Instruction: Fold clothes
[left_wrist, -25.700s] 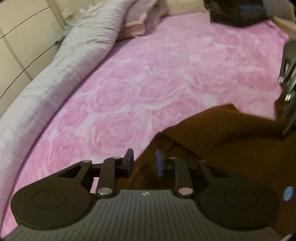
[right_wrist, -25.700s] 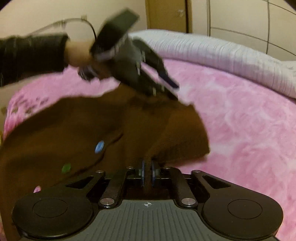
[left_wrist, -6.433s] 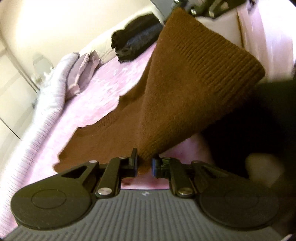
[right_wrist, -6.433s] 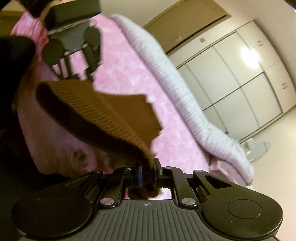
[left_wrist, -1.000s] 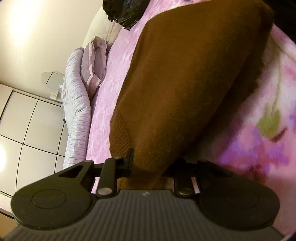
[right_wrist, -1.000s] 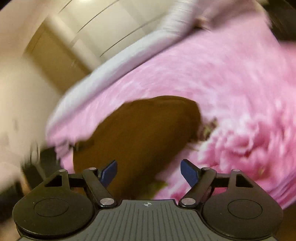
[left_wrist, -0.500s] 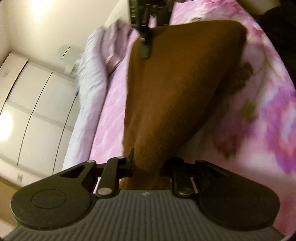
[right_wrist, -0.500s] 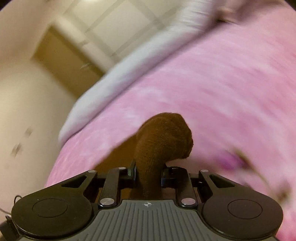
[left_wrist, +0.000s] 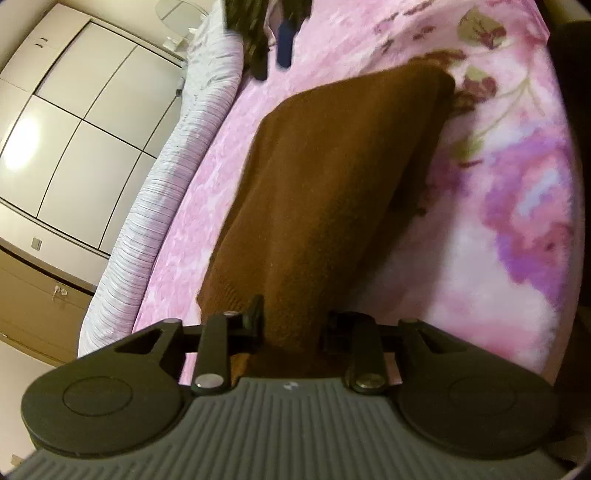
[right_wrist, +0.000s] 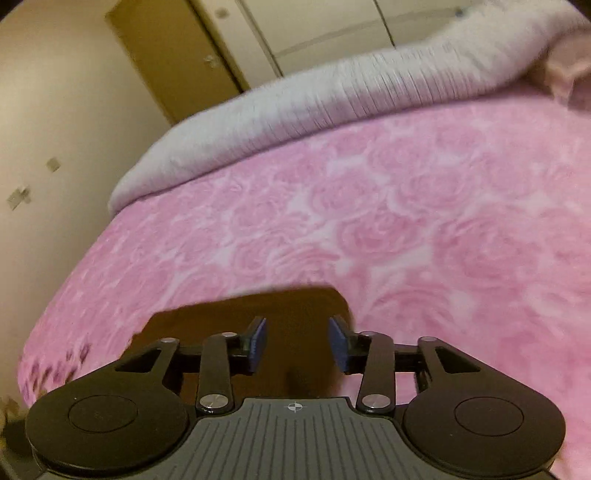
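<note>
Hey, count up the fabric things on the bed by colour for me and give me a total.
Brown: 1, the folded sweater
Pink: 1, the rose-patterned blanket
Pale grey-lilac: 1, the rolled duvet along the bed's far edge
Total: 3

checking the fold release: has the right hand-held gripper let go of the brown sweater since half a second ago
Yes. The right hand-held gripper is opening, its blue pads clear of the brown sweater, which lies flat on the pink blanket instead of bunching up between them.
</note>
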